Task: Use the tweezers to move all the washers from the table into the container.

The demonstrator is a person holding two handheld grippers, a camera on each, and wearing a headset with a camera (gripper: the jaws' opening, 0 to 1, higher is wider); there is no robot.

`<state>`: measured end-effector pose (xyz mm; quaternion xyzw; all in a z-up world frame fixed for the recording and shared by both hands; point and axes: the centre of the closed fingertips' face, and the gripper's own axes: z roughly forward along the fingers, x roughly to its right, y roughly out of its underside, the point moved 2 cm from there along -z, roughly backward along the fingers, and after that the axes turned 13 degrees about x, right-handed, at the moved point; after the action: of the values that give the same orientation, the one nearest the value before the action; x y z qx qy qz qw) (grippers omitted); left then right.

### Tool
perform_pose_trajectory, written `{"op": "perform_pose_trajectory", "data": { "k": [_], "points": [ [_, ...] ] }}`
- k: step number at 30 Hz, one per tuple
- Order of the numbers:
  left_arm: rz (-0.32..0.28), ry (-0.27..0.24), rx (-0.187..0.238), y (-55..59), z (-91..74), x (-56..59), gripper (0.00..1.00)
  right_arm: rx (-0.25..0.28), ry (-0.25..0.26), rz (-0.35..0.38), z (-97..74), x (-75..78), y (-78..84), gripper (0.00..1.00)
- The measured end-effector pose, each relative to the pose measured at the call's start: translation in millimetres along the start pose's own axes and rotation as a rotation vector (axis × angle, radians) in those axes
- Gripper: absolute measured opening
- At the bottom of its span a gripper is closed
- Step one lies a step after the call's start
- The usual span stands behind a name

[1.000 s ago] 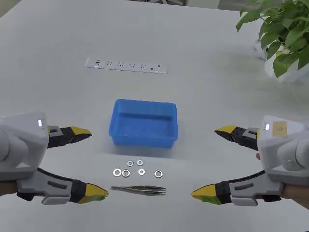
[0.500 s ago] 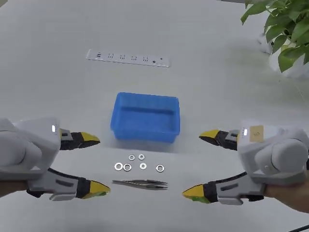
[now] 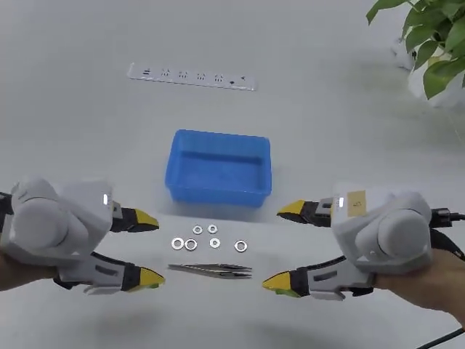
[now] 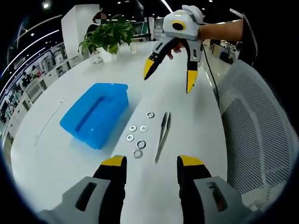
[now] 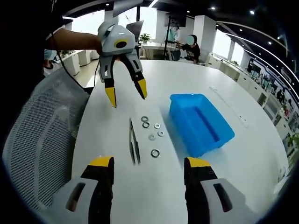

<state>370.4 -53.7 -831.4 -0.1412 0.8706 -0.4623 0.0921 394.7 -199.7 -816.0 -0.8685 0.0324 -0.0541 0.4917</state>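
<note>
Nearest, the left gripper [image 3: 154, 248] at 9 o'clock and the right gripper [image 3: 276, 246] at 3 o'clock flank the tweezers [image 3: 211, 270], both with jaws spread wide, holding nothing. The tweezers lie flat on the white table [image 3: 87, 138]. Six washers [image 3: 215, 243] lie loose just beyond, at 12 o'clock. Farther at 12 sits the blue container [image 3: 218, 169], then a power strip [image 3: 190, 76]; a plant [image 3: 429, 43] stands at 2 o'clock.
</note>
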Motion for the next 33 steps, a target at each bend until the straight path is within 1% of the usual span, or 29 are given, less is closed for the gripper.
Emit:
{"op": "perform_pose_trajectory", "data": {
  "k": [1,2,4,5,7,10,13,17,20,22,24,26,33],
  "points": [
    [0.004,0.003,-0.003,0.5,0.5,0.3,0.45,0.000,-0.003,0.001,1.5,-0.5,0.3,0.60],
    [0.022,0.009,-0.010,1.1,2.5,0.5,0.43,0.000,-0.011,-0.002,3.6,-1.4,0.9,0.59],
    [0.038,0.010,-0.015,2.8,4.5,-0.9,0.39,-0.012,-0.023,-0.006,7.2,-2.8,3.7,0.57],
    [0.051,0.008,-0.019,4.1,5.0,-2.3,0.36,-0.018,-0.029,-0.011,8.5,-3.6,5.0,0.56],
    [0.055,0.016,-0.028,5.9,6.7,-3.0,0.31,-0.029,-0.044,-0.021,11.4,-5.6,7.3,0.53],
    [0.056,0.030,-0.040,8.2,10.1,-2.4,0.30,-0.028,-0.062,-0.028,16.1,-8.1,8.3,0.49],
    [0.053,0.044,-0.051,10.3,13.7,-1.2,0.28,-0.042,-0.084,-0.048,21.1,-10.8,9.8,0.46],
    [0.061,0.067,-0.069,13.6,18.6,1.5,0.25,-0.044,-0.108,-0.056,28.2,-12.6,9.9,0.42],
    [0.078,0.081,-0.084,17.7,21.4,2.5,0.23,-0.051,-0.127,-0.071,34.2,-14.8,10.3,0.38],
    [0.086,0.086,-0.089,20.6,22.5,1.8,0.21,-0.055,-0.135,-0.076,37.0,-16.0,10.8,0.36],
    [0.102,0.099,-0.096,21.1,23.5,2.3,0.19,-0.060,-0.144,-0.081,40.2,-17.4,11.9,0.34],
    [0.097,0.104,-0.096,22.4,24.9,2.2,0.18,-0.065,-0.157,-0.090,42.8,-19.6,13.3,0.32],
    [0.107,0.124,-0.111,25.5,30.0,2.8,0.14,-0.080,-0.191,-0.103,50.2,-25.0,18.5,0.27]
  ]
}}
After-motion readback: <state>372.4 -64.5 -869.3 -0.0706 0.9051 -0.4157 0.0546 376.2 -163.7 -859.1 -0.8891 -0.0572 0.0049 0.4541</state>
